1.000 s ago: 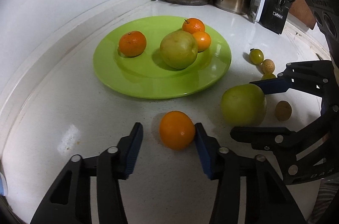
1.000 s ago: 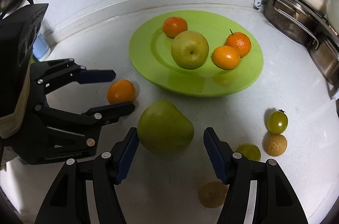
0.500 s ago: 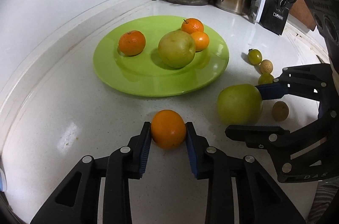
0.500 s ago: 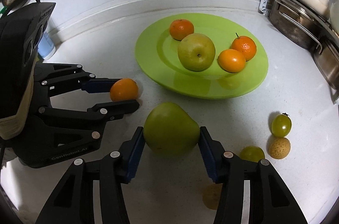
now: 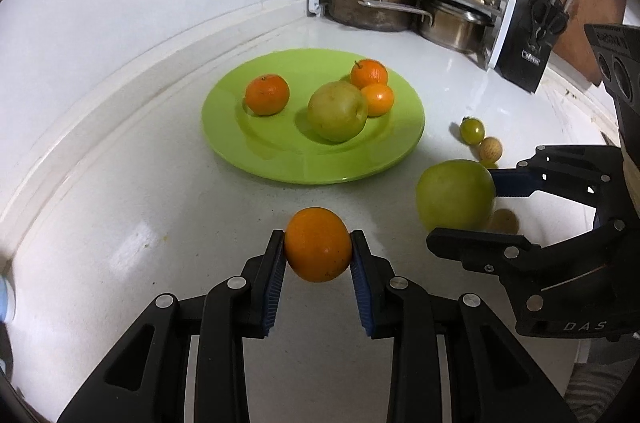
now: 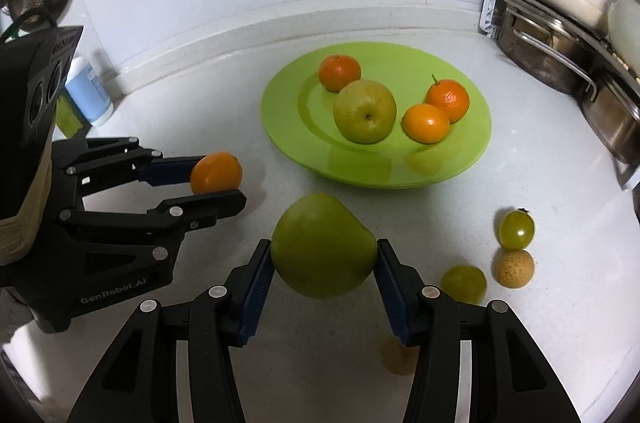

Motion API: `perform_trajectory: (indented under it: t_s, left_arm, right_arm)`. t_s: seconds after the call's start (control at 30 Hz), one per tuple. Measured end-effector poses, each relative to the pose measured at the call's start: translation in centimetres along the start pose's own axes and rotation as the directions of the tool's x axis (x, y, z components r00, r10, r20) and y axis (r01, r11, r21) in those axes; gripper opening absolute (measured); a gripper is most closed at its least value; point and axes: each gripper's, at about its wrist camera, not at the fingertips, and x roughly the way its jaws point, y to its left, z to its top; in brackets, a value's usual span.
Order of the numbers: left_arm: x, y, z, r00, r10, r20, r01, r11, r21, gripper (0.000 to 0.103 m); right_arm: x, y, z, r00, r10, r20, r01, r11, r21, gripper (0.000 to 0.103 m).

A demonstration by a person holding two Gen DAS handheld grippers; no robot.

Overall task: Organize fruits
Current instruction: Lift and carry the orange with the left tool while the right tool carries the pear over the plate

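The biggest risk is sitting with the large round light-green pear-like fruit (image 6: 323, 246), which the right gripper (image 6: 323, 277) is pinching across its widest part with both blue ribbed pads pressing its sides; being smooth, heavy-looking and tapered to one side, it is likely to roll or slip out if the carry is quick or the wrist tips, and a fall could knock the small fruits lying loose beside it on the white speckled countertop (image 6: 248, 363). A lesser risk is riding with the small glossy orange citrus fruit (image 5: 318, 244), which the left gripper (image 5: 318, 265) is clamping between its pads just above the counter; the pads are meeting it only at the sides, so it may squirt forward. Both grippers are standing close together in front of the round lime-green plastic plate (image 5: 256, 159), so they may be colliding if they head for it at once. The plate is already holding a yellowish-green apple-shaped fruit (image 5: 337, 111) and three small orange tangerines, leaving limited room. Off to the right, two green grape-like fruits and two small tan round ones are waiting on the counter, the nearest partly hidden.
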Motion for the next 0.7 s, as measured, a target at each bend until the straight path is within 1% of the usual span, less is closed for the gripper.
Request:
perform_trajectory:
  t_s: [0.13,0.2,0.4,0.7]
  left_arm:
    - [-1.5,-0.7,0.2,0.999,0.029,0.027,-0.028,0.999,-0.040,0.032]
    - [-2.3,-1.3,0.4,0.997,0.060,0.039,-0.058,0.997,-0.058,0.032]
    - [-4.1,-2.8,0.6,0.992,0.105,0.063,-0.097,0.988,-0.118,0.032]
    - [-5.8,-4.8,1.6,0.982,0.154,0.108,-0.132,0.973,-0.189,0.032]
  right_arm:
    - [-1.3,-0.5,0.1,0.999,0.018,0.026,-0.018,1.000,-0.006,0.051]
    - [-1.9,-0.9,0.2,0.999,0.028,0.037,-0.028,1.000,-0.014,0.051]
    - [-3.7,-2.1,0.6,0.995,0.061,0.077,-0.058,0.997,-0.040,0.051]
    - [-5.9,-3.5,0.9,0.988,0.096,0.124,-0.086,0.993,-0.084,0.051]
